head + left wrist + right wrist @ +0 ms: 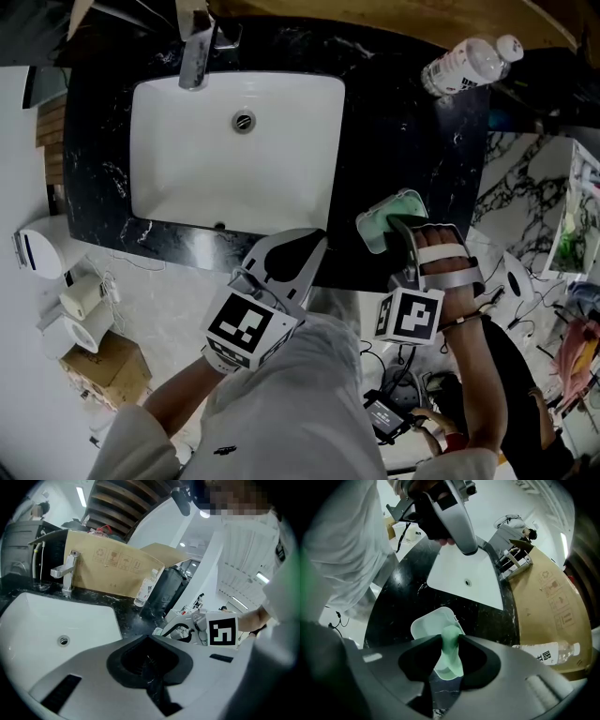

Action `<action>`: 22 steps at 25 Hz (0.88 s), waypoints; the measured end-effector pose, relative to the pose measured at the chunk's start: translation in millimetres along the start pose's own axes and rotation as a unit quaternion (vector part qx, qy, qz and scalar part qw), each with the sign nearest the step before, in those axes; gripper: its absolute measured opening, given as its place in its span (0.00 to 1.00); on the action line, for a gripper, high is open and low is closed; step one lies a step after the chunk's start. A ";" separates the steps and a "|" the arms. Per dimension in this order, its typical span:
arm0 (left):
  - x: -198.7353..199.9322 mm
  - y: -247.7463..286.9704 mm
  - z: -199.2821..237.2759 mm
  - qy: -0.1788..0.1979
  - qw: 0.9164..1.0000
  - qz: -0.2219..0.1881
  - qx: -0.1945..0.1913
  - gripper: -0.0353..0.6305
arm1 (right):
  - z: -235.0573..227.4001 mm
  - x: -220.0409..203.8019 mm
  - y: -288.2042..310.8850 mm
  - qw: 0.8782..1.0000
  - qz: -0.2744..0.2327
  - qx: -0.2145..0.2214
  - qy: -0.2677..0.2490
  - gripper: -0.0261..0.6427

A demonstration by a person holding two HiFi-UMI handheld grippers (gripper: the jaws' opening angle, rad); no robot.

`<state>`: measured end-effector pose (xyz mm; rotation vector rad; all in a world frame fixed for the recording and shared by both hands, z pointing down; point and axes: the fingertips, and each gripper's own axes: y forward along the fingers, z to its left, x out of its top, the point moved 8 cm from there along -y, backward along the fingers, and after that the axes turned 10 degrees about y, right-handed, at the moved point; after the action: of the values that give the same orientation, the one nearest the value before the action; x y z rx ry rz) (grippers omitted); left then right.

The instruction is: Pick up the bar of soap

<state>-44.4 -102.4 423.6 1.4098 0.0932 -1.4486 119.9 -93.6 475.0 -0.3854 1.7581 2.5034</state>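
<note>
Here's the left gripper [319, 242], tilted gently downward, jaws together and nothing between them. The left forearm [178, 394] comes in from the lower left behind it. Over to the right gripper [398, 225]: it points steeply down, with the right hand [448, 267] strapped across its back. Its jaws press on both sides of the soap [451, 656], which stands on edge between them. The right forearm [480, 375] rises bare from below.

Counter [394, 141] between sink [187, 159] and fallen bottle [464, 64] seems open; the faucet [195, 56] blocks the sink's back.
</note>
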 end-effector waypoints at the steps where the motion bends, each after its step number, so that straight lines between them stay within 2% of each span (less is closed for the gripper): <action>1: 0.2 0.5 0.2 -0.001 1.000 -0.001 0.000 0.06 | -1.6 0.0 0.0 1.000 -0.002 -0.003 -0.003 0.22; 7: 1.5 1.7 0.7 -0.003 1.000 -0.003 0.001 0.06 | -8.8 -9.9 9.1 0.997 0.011 -0.038 -0.072 0.24; 10: 2.6 1.9 3.4 -0.006 1.000 -0.004 0.006 0.06 | -13.7 -15.9 19.1 0.995 0.013 -0.054 -0.087 0.28; 14: 4.6 3.5 7.1 -0.008 1.000 -0.006 0.009 0.06 | -20.7 -16.2 23.9 0.995 -0.002 -0.068 -0.073 0.29; 16: 5.5 5.3 8.5 -0.009 1.000 -0.007 0.009 0.06 | -23.7 -15.2 26.6 0.997 0.001 -0.055 -0.051 0.32; 19: 8.6 8.8 10.2 -0.011 1.000 -0.008 0.007 0.06 | -27.0 -15.1 30.0 0.999 0.004 -0.029 -0.028 0.28; 22: 10.7 12.0 11.8 -0.013 1.000 -0.010 0.007 0.06 | -28.1 -16.6 31.0 0.999 -0.012 -0.032 -0.029 0.27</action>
<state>-41.3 -121.9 426.0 1.4033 0.0810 -1.4860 134.8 -129.1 498.4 -0.3305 1.6463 2.5328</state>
